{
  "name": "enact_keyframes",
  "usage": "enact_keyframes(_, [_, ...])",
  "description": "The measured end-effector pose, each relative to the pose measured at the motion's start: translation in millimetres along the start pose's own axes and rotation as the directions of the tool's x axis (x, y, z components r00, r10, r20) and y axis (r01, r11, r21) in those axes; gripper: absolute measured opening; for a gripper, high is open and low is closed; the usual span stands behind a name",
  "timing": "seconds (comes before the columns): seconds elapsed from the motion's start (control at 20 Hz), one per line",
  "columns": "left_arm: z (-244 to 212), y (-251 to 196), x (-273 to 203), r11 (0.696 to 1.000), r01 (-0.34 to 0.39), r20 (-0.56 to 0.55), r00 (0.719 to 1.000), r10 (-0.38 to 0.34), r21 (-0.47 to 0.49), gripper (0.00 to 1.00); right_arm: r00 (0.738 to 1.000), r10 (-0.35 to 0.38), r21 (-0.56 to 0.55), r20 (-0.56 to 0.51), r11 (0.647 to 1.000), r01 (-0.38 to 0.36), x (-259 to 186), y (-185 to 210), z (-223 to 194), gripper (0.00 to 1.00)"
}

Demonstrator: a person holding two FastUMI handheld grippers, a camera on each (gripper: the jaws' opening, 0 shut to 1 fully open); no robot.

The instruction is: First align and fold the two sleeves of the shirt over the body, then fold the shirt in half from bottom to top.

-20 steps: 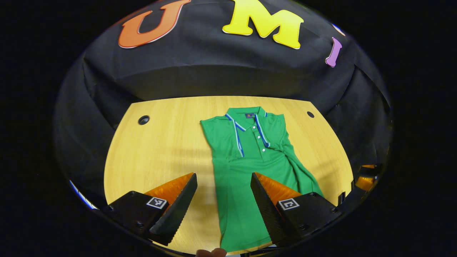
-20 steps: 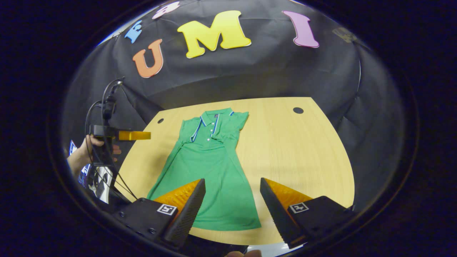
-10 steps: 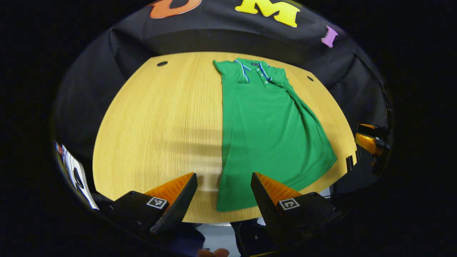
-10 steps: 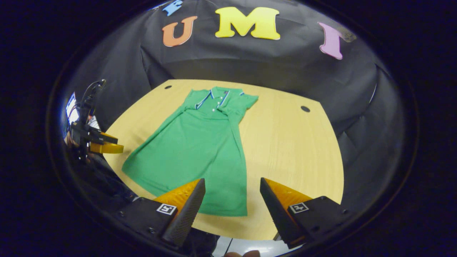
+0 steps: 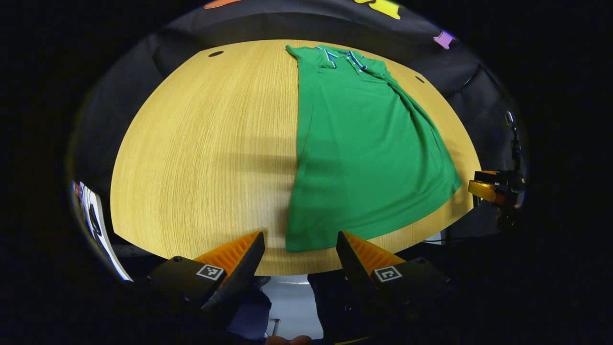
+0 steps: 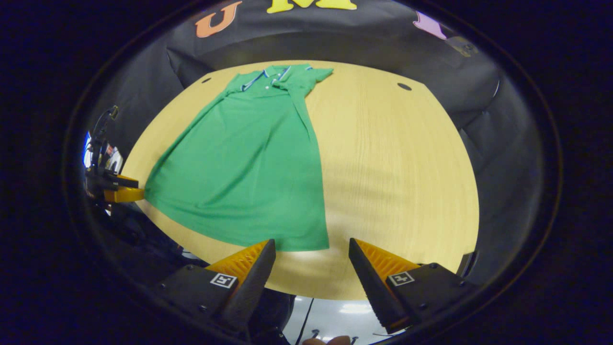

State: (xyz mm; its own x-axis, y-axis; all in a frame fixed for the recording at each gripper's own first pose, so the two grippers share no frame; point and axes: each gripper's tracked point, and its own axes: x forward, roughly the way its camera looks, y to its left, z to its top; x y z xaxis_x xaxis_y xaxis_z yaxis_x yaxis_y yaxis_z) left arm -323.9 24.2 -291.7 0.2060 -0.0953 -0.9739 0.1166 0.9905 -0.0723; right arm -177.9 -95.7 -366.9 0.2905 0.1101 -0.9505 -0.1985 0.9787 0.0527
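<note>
A green polo shirt [image 5: 364,143] lies flat on the wooden table [image 5: 201,153], collar at the far end, both sleeves folded in over the body. In the right gripper view the same shirt [image 6: 249,158] stretches from the far edge to the near edge. My left gripper [image 5: 299,239] stands open just short of the shirt's near left hem corner, above the table's front edge. My right gripper [image 6: 311,247] is open too, at the near right hem corner. Nothing is between either pair of fingers. Each gripper appears far off in the other's view: right gripper [image 5: 493,187], left gripper [image 6: 117,189].
Two small round holes [image 5: 215,53] [image 5: 419,79] sit in the table's far corners. Black cloth walls close the booth behind and at both sides. Below the table's near edge I see the floor [image 5: 292,297].
Both grippers have pulled back toward the table's near edge and tilted down, so the shirt's hem now lies just ahead of the fingertips. The shirt has not moved.
</note>
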Motion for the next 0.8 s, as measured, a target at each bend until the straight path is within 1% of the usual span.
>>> enact_keyframes(0.05, [-3, 0, 1, 1.000, -0.006, -0.019, 1.000, 0.006, -0.003, 0.98, 1.000, 0.002, 0.001, -0.007, 1.000, -0.002, 3, 0, 2, 0.98])
enact_keyframes(0.1, [-5, 0, 1, 1.000, -0.009, -0.034, 0.999, 0.009, -0.005, 1.00, 1.000, -0.001, 0.000, -0.013, 1.000, 0.001, 7, 0, 4, 0.98])
enact_keyframes(0.15, [-7, 0, 1, 1.000, -0.015, -0.049, 0.999, 0.015, -0.003, 0.98, 1.000, -0.003, -0.009, -0.019, 1.000, 0.003, 11, 0, 7, 0.98])
enact_keyframes(0.3, [-11, 5, 1, 0.999, -0.047, -0.091, 0.995, 0.048, 0.010, 0.98, 0.999, -0.011, -0.034, -0.045, 0.999, 0.010, 25, 4, 7, 0.98])
enact_keyframes(0.45, [-19, 9, 2, 0.997, -0.076, -0.151, 0.986, 0.074, -0.007, 0.98, 0.997, -0.025, -0.052, -0.077, 0.998, 0.021, 36, 8, 2, 0.98])
enact_keyframes(0.5, [-23, 10, 6, 0.996, -0.087, -0.179, 0.980, 0.081, -0.024, 0.98, 0.996, -0.020, -0.050, -0.084, 0.999, 0.016, 35, 9, 1, 0.98])
enact_keyframes(0.55, [-21, 12, 6, 0.994, -0.111, -0.185, 0.977, 0.106, -0.020, 1.00, 0.996, -0.017, -0.040, -0.086, 0.999, 0.014, 37, 10, 1, 0.98])
enact_keyframes(0.6, [-22, 13, 15, 0.993, -0.113, -0.189, 0.976, 0.108, -0.014, 0.98, 0.995, -0.011, -0.025, -0.098, 1.000, 0.009, 37, 11, -1, 0.98])
enact_keyframes(0.65, [-21, 12, 18, 0.993, -0.114, -0.190, 0.976, 0.109, -0.014, 0.94, 0.995, -0.011, -0.021, -0.100, 1.000, 0.009, 37, 11, 0, 0.86])
enact_keyframes(0.8, [-18, 13, 18, 0.991, -0.120, -0.223, 0.969, 0.105, -0.055, 0.95, 0.992, -0.016, -0.026, -0.128, 1.000, 0.013, 38, 11, 0, 0.85])
